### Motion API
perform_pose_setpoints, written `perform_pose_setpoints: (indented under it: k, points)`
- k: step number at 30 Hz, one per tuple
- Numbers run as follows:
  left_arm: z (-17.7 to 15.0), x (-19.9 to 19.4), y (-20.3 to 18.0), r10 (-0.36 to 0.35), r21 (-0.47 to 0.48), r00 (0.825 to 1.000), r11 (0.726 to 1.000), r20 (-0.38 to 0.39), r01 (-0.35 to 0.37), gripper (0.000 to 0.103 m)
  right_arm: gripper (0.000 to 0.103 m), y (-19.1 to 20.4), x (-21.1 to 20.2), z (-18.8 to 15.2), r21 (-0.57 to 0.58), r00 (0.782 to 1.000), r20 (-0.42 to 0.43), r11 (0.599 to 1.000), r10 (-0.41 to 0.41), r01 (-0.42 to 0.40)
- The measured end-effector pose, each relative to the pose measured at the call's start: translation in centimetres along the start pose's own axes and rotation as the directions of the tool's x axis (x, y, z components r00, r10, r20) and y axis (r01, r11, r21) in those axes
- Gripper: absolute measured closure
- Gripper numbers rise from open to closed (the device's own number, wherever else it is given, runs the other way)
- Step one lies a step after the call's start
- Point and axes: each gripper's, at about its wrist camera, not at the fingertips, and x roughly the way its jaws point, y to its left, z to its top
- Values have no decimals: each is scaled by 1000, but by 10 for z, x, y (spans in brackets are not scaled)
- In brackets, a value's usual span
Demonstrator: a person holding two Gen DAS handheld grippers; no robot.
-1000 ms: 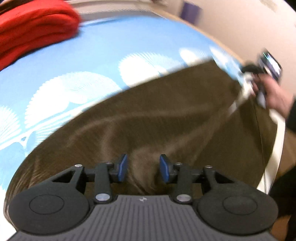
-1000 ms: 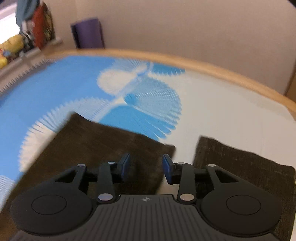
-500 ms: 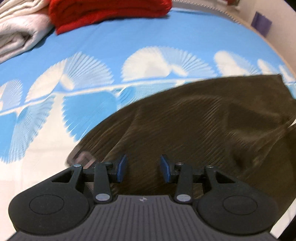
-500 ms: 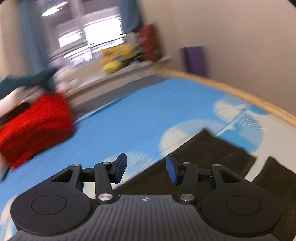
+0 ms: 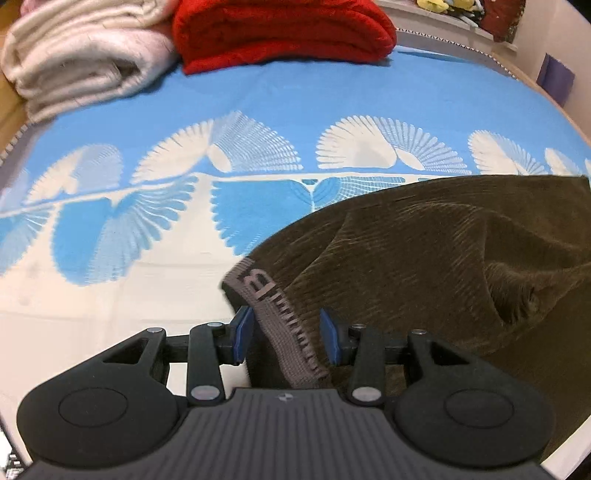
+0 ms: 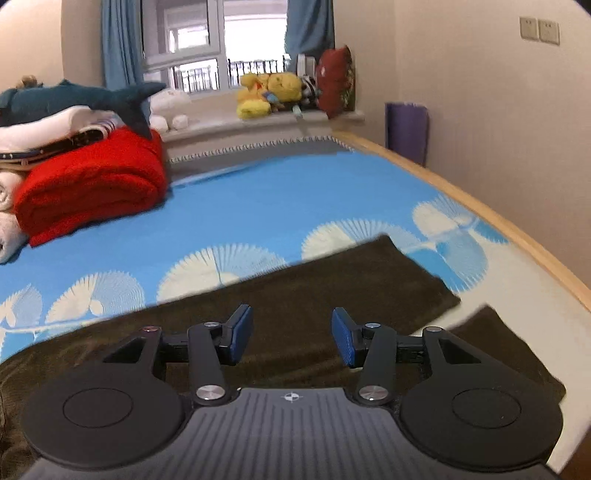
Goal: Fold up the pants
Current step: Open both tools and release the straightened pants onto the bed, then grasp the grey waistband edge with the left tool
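Observation:
Dark brown corduroy pants [image 5: 424, 258] lie spread on the blue and white bedspread [image 5: 258, 103]. In the left wrist view the grey elastic waistband [image 5: 284, 328] runs between the open jaws of my left gripper [image 5: 286, 336], which does not clamp it. In the right wrist view my right gripper [image 6: 291, 338] is open and empty, hovering above one pant leg [image 6: 332, 284]. The second leg's hem [image 6: 506, 343] lies to the right, with a strip of bedspread between the two legs.
A folded red blanket [image 5: 284, 29] and a cream blanket [image 5: 81, 55] sit at the head of the bed. A plush shark [image 6: 74, 99] lies on the pile. The wooden bed edge [image 6: 498, 218] runs along the right, near the wall and a purple mat [image 6: 406, 129].
Both grippers have swung toward the head of the bed. The left one now has the waistband between its open jaws. The right one now looks along the leg instead of at the hems.

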Motion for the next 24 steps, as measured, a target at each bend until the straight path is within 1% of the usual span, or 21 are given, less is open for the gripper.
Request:
perform_pose_setpoints:
  k: [2, 4, 6, 9, 10, 12, 13, 14, 16, 18, 21, 22, 24]
  points:
    - [-10, -20, -1, 6, 5, 1000, 1000, 26, -6, 58, 53, -3, -5, -5, -16, 1000, 6, 1000, -4, 4]
    - [-25, -35, -1, -3, 7, 998, 1000, 57, 3, 59, 53, -8, -7, -12, -33, 1000, -5, 999, -2, 2]
    - [-48, -51, 0, -13, -24, 994, 1000, 112, 16, 58, 53, -12, -12, -17, -71, 1000, -2, 997, -9, 9]
    - [-84, -55, 1, -11, -76, 985, 997, 171, 24, 58, 53, -18, -24, -23, -133, 998, 46, 990, -48, 54]
    - [-94, -51, 2, -10, -103, 986, 994, 164, 27, 58, 53, -22, -26, -23, -140, 997, 50, 988, -55, 61]
    - [-104, -37, 6, -30, -134, 996, 990, 78, 41, 58, 53, -30, -29, -27, -145, 996, 46, 986, -70, 76]
    - [-105, -34, 10, -39, -156, 998, 987, 55, 47, 58, 53, -36, -30, -29, -141, 996, 43, 987, -78, 83]
    - [-106, -32, 15, -54, -187, 997, 980, 50, 62, 56, 53, -41, -31, -30, -130, 995, 38, 987, -88, 92]
    - [-109, -22, 26, -91, -248, 996, 964, 14, 92, 52, 53, -51, -32, -33, -95, 995, 17, 991, -97, 98]
    - [-113, -8, 41, -114, -326, 992, 941, -51, 92, 51, 53, -62, -32, -36, -59, 996, -5, 994, -93, 92]
    - [-120, 4, 62, -147, -424, 985, 901, -93, 94, 50, 52, -73, -36, -38, -15, 995, -7, 995, -98, 97]
    - [-122, 7, 67, -157, -441, 982, 892, -101, 97, 47, 51, -76, -38, -40, 1, 995, -5, 995, -100, 100]
    - [-125, 10, 71, -167, -448, 979, 889, -121, 96, 45, 50, -82, -39, -40, 29, 995, -9, 995, -98, 98]
